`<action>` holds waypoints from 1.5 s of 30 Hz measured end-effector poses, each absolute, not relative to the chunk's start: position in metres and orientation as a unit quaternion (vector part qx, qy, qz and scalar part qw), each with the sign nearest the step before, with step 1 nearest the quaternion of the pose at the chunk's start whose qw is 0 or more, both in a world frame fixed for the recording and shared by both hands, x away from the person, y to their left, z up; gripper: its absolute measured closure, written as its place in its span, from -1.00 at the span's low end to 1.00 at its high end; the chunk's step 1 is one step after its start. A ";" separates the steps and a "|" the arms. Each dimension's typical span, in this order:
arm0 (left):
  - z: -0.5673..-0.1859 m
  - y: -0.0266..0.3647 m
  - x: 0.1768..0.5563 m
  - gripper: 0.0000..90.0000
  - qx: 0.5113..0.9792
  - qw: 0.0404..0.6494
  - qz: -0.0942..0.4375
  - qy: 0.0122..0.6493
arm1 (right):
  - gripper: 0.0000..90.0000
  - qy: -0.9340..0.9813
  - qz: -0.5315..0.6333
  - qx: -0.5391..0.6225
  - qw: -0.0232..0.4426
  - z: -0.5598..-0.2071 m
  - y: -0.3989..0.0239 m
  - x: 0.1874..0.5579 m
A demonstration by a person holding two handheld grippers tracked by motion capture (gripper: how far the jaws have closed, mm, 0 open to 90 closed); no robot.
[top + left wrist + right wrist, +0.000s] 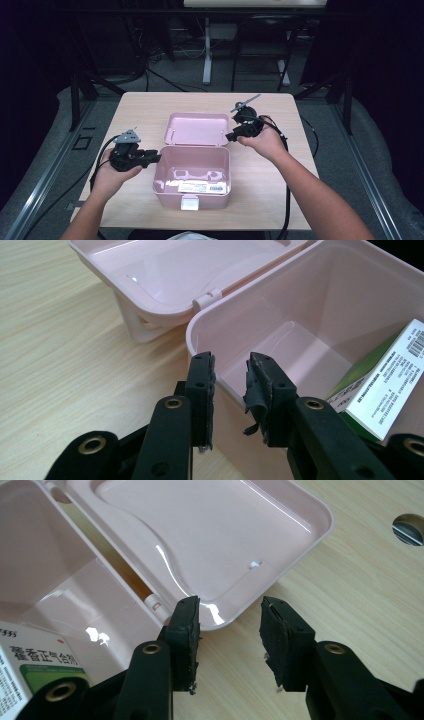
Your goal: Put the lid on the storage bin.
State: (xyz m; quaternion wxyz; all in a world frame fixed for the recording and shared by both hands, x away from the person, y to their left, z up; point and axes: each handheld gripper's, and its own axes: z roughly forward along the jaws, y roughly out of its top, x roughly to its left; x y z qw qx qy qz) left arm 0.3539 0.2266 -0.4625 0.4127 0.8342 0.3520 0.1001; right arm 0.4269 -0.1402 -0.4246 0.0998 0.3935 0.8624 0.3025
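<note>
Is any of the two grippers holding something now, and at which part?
Nothing is held: the left gripper straddles the pink box wall, and the right gripper hovers open.

Both tools [150, 158] [231, 135] parted, empty

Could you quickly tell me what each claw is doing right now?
Left claw: open, straddling the pink box's wall.
Right claw: open, empty, at the lid's edge.
</note>
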 end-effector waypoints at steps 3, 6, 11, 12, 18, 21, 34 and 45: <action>-0.464 0.226 0.354 0.61 0.834 0.410 0.102 0.355 | 0.26 0.858 0.306 0.402 0.093 -0.428 -0.140 0.431; -0.466 0.224 0.354 0.64 0.834 0.411 0.098 0.356 | 0.26 0.851 0.310 0.413 0.097 -0.432 -0.139 0.435; -0.465 0.224 0.354 0.67 0.837 0.407 0.100 0.352 | 0.25 0.838 0.318 0.431 0.105 -0.437 -0.136 0.444; -0.466 0.224 0.354 0.67 0.837 0.407 0.100 0.352 | 0.25 0.834 0.318 0.437 0.108 -0.438 -0.136 0.445; -0.466 0.225 0.354 0.68 0.835 0.410 0.098 0.354 | 0.16 0.816 0.327 0.463 0.116 -0.444 -0.134 0.453; -0.466 0.225 0.354 0.68 0.836 0.410 0.099 0.352 | 0.18 0.813 0.324 0.469 0.118 -0.448 -0.133 0.457; -0.467 0.225 0.354 0.68 0.834 0.413 0.098 0.353 | 0.24 0.787 0.329 0.507 0.121 -0.461 -0.129 0.474; -0.467 0.225 0.353 0.68 0.835 0.412 0.104 0.351 | 0.27 0.777 0.322 0.527 0.123 -0.470 -0.124 0.482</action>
